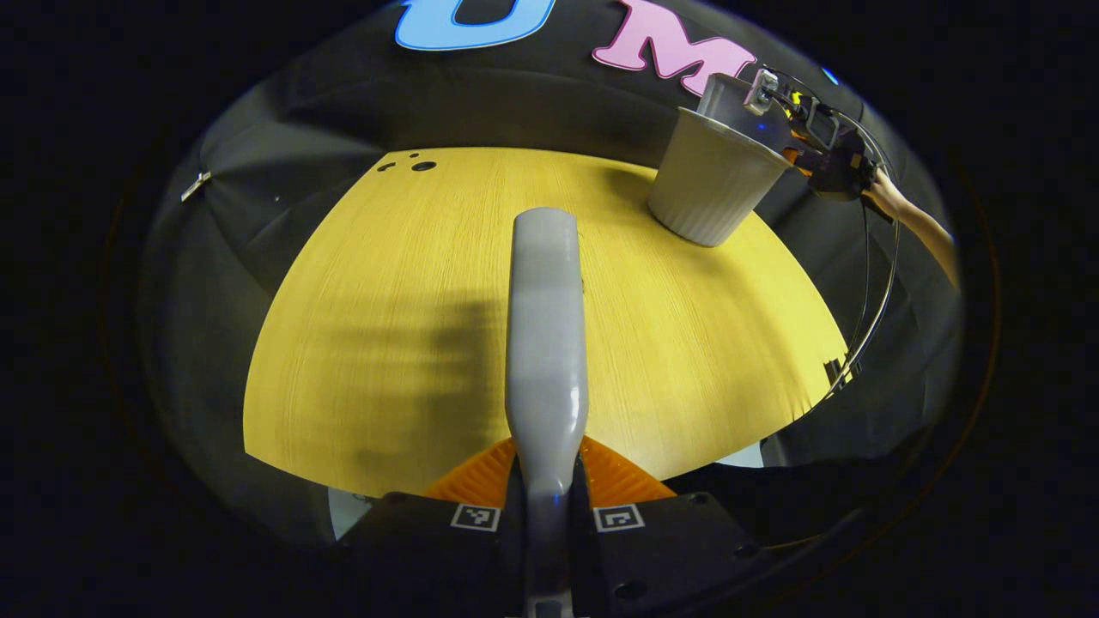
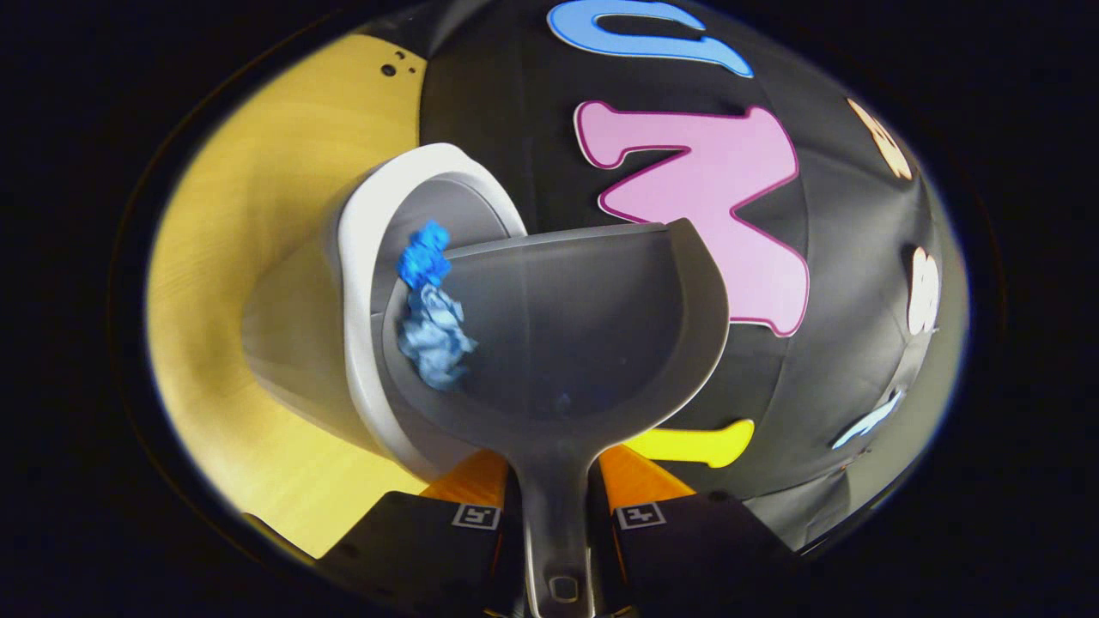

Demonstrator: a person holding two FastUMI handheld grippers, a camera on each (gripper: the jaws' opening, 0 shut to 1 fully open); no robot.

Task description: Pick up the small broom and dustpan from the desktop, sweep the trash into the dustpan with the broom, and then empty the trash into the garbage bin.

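Left tongs (image 1: 547, 502): we see them clamped on the broom (image 1: 546, 343) handle, above the tabletop (image 1: 386, 326).
Right tongs (image 2: 555, 506): clamped on the dustpan (image 2: 567, 343), tipped over the garbage bin (image 2: 361, 257).
Trash (image 2: 429, 318): blue crumpled paper at the dustpan's lip.
Writing: we read none on the things.

The grey dustpan (image 2: 567, 343) was tilted over the white ribbed garbage bin (image 1: 713, 180), crumpled blue paper trash (image 2: 429, 318) lying at its edge. The grey broom (image 1: 546, 343) was held above the yellow desktop (image 1: 386, 343).
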